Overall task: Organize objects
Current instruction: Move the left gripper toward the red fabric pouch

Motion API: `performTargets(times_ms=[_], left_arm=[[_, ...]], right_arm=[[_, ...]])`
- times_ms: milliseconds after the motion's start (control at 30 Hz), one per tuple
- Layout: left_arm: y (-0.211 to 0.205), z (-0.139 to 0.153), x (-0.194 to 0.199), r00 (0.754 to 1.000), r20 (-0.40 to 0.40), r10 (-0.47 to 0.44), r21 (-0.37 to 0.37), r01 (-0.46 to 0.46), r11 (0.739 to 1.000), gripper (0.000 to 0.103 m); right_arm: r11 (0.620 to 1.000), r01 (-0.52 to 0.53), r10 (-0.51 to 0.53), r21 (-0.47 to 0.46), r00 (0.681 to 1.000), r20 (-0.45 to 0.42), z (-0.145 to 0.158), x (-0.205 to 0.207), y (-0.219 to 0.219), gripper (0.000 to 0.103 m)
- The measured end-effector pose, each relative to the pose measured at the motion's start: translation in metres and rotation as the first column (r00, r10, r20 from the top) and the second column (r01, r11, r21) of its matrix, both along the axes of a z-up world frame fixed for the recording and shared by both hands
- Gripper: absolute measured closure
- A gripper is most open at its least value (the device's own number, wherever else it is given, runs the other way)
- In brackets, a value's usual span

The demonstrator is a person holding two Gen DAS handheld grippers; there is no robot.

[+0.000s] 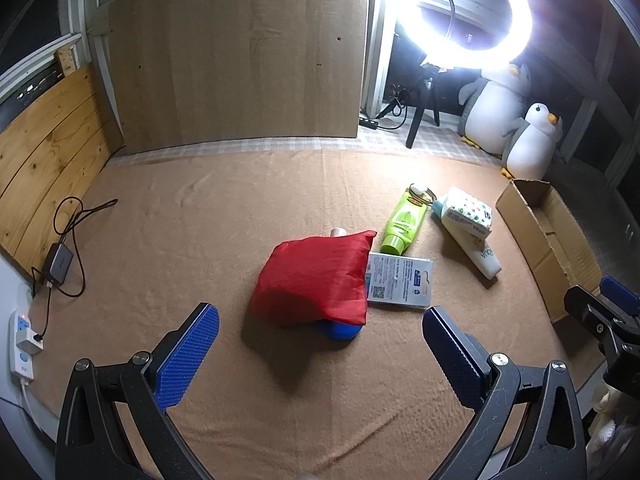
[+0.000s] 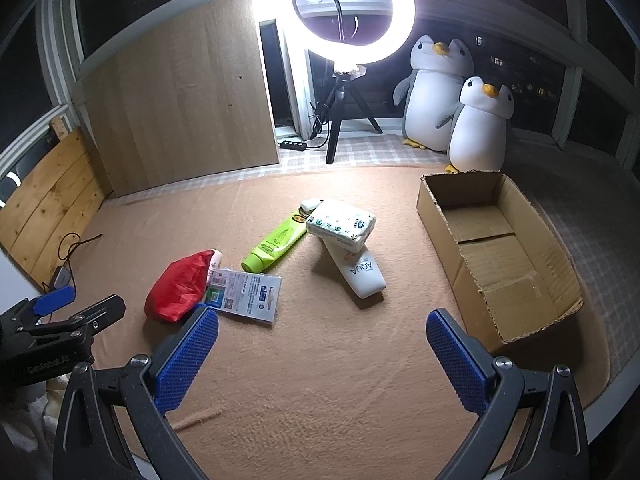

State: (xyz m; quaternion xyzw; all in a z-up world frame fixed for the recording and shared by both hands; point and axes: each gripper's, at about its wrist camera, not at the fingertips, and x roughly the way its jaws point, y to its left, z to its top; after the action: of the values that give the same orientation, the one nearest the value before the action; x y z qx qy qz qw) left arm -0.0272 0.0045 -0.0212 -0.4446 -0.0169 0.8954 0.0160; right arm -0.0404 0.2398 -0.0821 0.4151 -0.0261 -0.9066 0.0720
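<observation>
A red fabric pouch (image 1: 316,278) (image 2: 180,286) lies on the tan blanket, partly covering a blue object (image 1: 340,330). Beside it lie a white printed card pack (image 1: 400,282) (image 2: 246,292), a green tube (image 1: 404,220) (image 2: 278,242), a white AQUA bottle (image 1: 478,250) (image 2: 362,274) and a patterned tissue pack (image 1: 468,212) (image 2: 342,224) resting on that bottle. My left gripper (image 1: 320,354) hovers open just short of the pouch. My right gripper (image 2: 322,358) hangs open over bare blanket, nothing between its fingers. An open cardboard box (image 2: 560,280) (image 1: 548,236) stands to the right.
A ring light on a tripod (image 2: 344,92) and two plush penguins (image 2: 480,128) stand at the back. A charger with cables (image 1: 58,264) and a power strip (image 1: 22,344) lie at the left edge. Wooden boards (image 1: 240,60) line the back and left.
</observation>
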Motion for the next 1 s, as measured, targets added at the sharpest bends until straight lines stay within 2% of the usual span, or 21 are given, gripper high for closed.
performTargets(times_ms=[733,1000], left_arm=[[0.003,-0.009,-0.014,1.0,0.016,-0.01,-0.008,0.01,1.0,0.0],[0.0,-0.02,-0.025,0.999,0.034,-0.006,-0.019,0.006,1.0,0.0]], right_arm=[[1.0,0.008,-0.008,-0.003,1.0,0.017,-0.005,-0.009,0.001,0.0],[1.0,0.016,-0.016,0.0,1.0,0.025,-0.009,-0.009,0.003,0.0]])
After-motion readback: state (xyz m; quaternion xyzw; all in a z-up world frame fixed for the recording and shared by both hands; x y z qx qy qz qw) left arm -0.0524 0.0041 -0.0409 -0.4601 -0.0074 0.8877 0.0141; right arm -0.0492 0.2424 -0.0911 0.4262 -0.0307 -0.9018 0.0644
